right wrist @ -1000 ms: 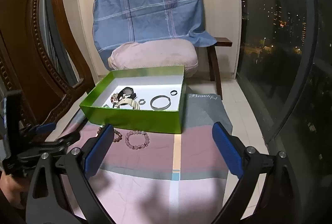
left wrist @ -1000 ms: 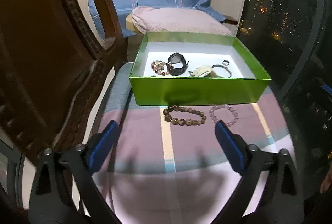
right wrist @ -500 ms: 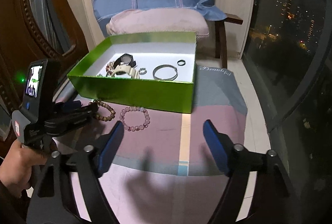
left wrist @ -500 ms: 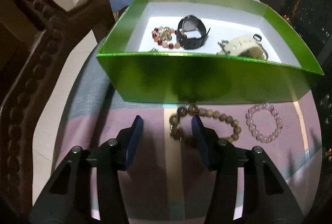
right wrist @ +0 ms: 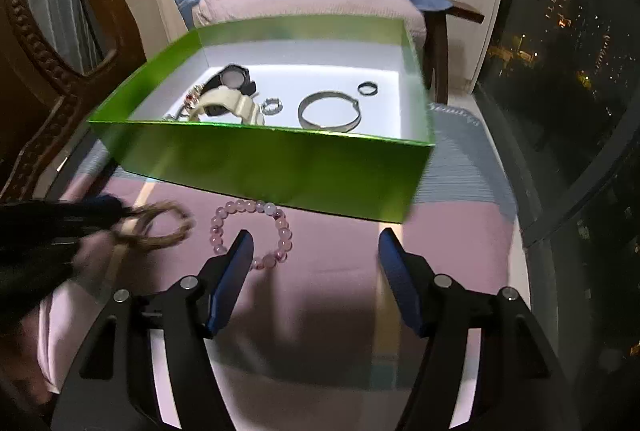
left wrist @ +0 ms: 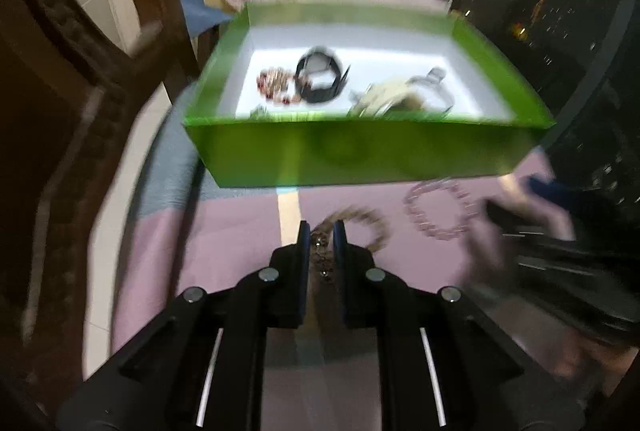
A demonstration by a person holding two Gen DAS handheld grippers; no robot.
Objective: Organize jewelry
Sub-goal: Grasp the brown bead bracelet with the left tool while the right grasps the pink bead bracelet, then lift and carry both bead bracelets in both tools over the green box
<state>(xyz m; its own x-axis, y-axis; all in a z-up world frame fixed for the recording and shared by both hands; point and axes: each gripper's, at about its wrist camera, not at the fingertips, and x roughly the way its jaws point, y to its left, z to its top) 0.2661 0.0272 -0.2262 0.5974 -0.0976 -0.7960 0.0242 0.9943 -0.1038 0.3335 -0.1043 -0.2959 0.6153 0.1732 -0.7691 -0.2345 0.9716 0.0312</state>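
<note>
Pink-and-grey cloth (right wrist: pixel 460 231) underfoot of everything; your green box (right wrist: pixel 280 167) sits on it, open-topped, already holding a black watch (right wrist: pixel 236 77), cream watch (right wrist: pixel 228 103), steel bangle (right wrist: pixel 329 110), two small rings and a red bead bracelet (left wrist: pixel 276 85). Two pieces lie outside, just in front of the box wall: the brown bead bracelet (right wrist: pixel 168 227) and, beside it, the pink bead bracelet (right wrist: pixel 252 231). Your left gripper (left wrist: pixel 319 231) is closing, jaws nearly together with the near loop of the brown bracelet between them; the blur hides whether the pads truly bite, so confirm the pinch before you lift. Raise it clear of the front wall, then lower into bare floor, not onto the watches. Your right gripper (right wrist: pixel 314 243) is closing too but stands wide with nothing between its jaws; its left finger overlaps the pink bracelet's near edge. Shift so one strand of beads sits between the pads, and keep both tools apart as they cross.
</note>
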